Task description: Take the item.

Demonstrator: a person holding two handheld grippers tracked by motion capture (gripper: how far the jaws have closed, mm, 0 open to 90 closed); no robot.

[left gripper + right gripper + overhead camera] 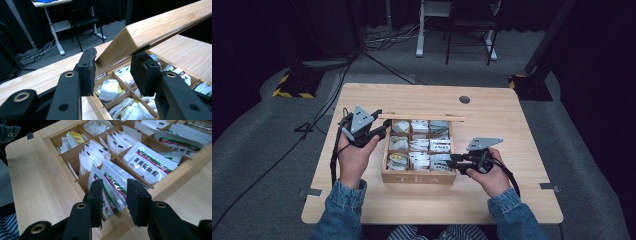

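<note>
A wooden box marked TEA sits mid-table with its compartments full of tea sachets. Its lid stands raised along the back edge. My left gripper is at the lid's left end. In the left gripper view the lid's end lies between the spread jaws of my open left gripper, and the right fingertip is up against its lower edge. My right gripper is open at the box's front right corner. The jaws of my right gripper straddle green-and-red striped white sachets.
The light wooden table has bare surface on both sides of the box and a cable hole at the back right. Beyond the far edge are grey carpet, cables and a desk frame. Denim sleeves enter from below.
</note>
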